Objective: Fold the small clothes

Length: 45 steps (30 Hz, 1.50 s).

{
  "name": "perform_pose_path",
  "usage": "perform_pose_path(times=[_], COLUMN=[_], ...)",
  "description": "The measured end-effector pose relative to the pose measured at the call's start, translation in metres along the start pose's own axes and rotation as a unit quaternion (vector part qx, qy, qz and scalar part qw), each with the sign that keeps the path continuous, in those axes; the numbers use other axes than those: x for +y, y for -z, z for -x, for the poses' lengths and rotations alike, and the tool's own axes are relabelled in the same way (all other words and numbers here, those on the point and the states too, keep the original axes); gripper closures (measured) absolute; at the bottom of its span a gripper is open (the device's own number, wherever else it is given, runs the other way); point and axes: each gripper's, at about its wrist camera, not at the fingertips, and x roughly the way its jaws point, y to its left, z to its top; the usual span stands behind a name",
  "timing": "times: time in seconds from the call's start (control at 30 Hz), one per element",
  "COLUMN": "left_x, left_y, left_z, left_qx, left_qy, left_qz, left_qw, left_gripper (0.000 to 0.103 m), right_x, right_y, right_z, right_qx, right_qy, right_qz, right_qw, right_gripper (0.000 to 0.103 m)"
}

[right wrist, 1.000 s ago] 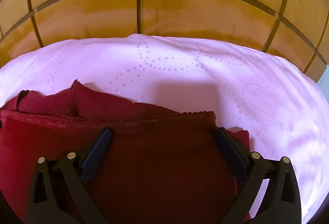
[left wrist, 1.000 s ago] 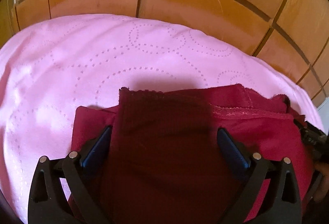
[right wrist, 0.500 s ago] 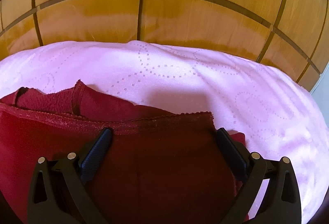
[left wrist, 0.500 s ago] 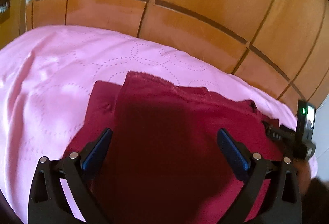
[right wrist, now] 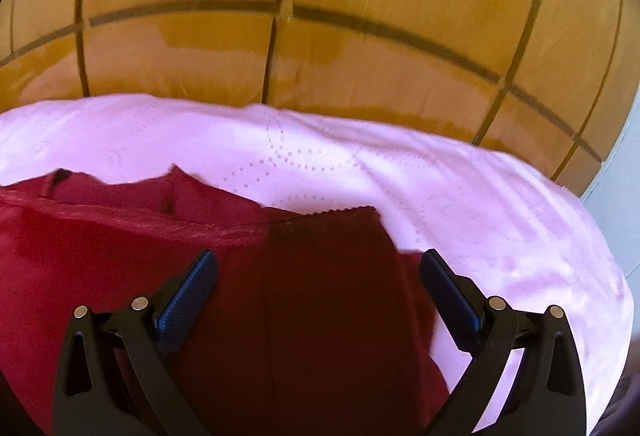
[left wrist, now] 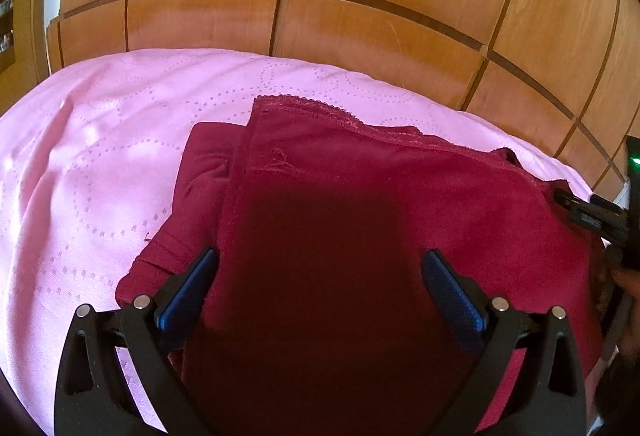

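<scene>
Dark red garment [left wrist: 360, 220]: spread flat on pink quilted bedspread [left wrist: 100, 163], folded layers stacked, scalloped lace hem on the edge toward the wooden panelled wall [left wrist: 360, 27].

Left wrist view only: lace hem sharp and legible; lower layer of the garment jutting out past the left side of the top layer; right gripper [left wrist: 592, 215] entering at the garment's right edge, a green light on its body, part of the holding hand [left wrist: 628, 288] below it.

Right wrist view only: garment's right corner [right wrist: 360, 220] with bare bedspread [right wrist: 480, 203] beyond it; rumpled ridge of cloth along the garment's far edge; pale strip beyond the wall's right end, unidentifiable.

Hidden or unclear: near part of the garment cut off below both frames; centre of the garment dark under each gripper's shadow; right wrist view motion-blurred, weave and hem detail lost; right gripper's fingertips not resolvable in the left view.

Pose: left gripper [left wrist: 320, 288] poised over the garment's middle, pointing toward the wall, jaws spread wide, nothing between the blue pads [left wrist: 188, 288]. Right gripper [right wrist: 318, 288] over the garment's right portion, same heading, jaws likewise spread, pads clear of the cloth.
</scene>
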Motion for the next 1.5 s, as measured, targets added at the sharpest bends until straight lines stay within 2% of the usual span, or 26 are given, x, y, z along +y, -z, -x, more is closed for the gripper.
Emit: perform_pose_path(times=[0.13, 0.27, 0.47, 0.6, 0.73, 0.83, 0.87, 0.9, 0.97, 1.03, 1.1, 1.3, 1.4, 1.47, 1.5], left_x=[-0.002, -0.001, 0.0, 0.014, 0.037, 0.056, 0.062, 0.068, 0.074, 0.08, 0.081, 0.068, 0.067, 0.068, 0.069], left_y=[0.001, 0.001, -0.001, 0.006, 0.009, 0.01, 0.012, 0.013, 0.017, 0.024, 0.028, 0.034, 0.036, 0.034, 0.033], left_z=[0.0, 0.001, 0.013, 0.039, 0.058, 0.065, 0.065, 0.063, 0.06, 0.055, 0.051, 0.041, 0.042, 0.044, 0.046], left_qx=[0.001, 0.0, -0.006, -0.035, -0.055, -0.061, -0.057, -0.048, -0.037, -0.025, -0.014, -0.002, -0.003, -0.001, -0.002], left_qy=[-0.003, 0.001, 0.006, 0.03, 0.022, 0.017, 0.015, 0.014, 0.011, 0.013, 0.014, -0.009, -0.015, -0.008, 0.008], left_qz=[-0.003, 0.0, 0.005, 0.034, 0.07, 0.103, 0.113, 0.124, 0.138, 0.148, 0.148, 0.097, 0.089, 0.094, 0.104], left_qw=[1.0, 1.0, 1.0, 0.9983, 0.9958, 0.9927, 0.9919, 0.991, 0.9897, 0.9886, 0.9889, 0.9952, 0.9959, 0.9956, 0.9946], left_gripper=[0.002, 0.002, 0.002, 0.002, 0.002, 0.002, 0.002, 0.002, 0.002, 0.002, 0.002, 0.002, 0.002, 0.002, 0.002], right_x=[-0.003, -0.008, -0.017, -0.005, 0.02, 0.037, 0.042, 0.044, 0.045, 0.043, 0.043, 0.048, 0.048, 0.047, 0.045], right_y=[0.02, 0.046, 0.068, 0.076, 0.091, 0.099, 0.101, 0.102, 0.103, 0.105, 0.109, 0.121, 0.121, 0.121, 0.12], right_z=[0.038, 0.053, 0.065, 0.085, 0.106, 0.116, 0.118, 0.12, 0.121, 0.119, 0.116, 0.105, 0.105, 0.104, 0.105], right_qx=[-0.021, -0.016, -0.009, -0.019, -0.038, -0.05, -0.051, -0.052, -0.041, -0.03, -0.028, -0.023, -0.022, -0.02, -0.019], right_qy=[-0.049, -0.04, -0.082, -0.093, -0.138, -0.153, -0.16, -0.169, -0.2, -0.227, -0.242, -0.243, -0.245, -0.249, -0.252], right_qz=[0.008, 0.018, -0.03, -0.024, 0.011, 0.052, 0.061, 0.064, 0.055, 0.038, 0.034, 0.025, 0.022, 0.019, 0.015], right_qw=[0.999, 0.999, 0.996, 0.995, 0.99, 0.986, 0.984, 0.982, 0.977, 0.973, 0.969, 0.969, 0.969, 0.968, 0.967], right_gripper=[0.003, 0.003, 0.003, 0.003, 0.003, 0.004, 0.007, 0.018, 0.03, 0.03, 0.032, 0.031, 0.031, 0.031, 0.031])
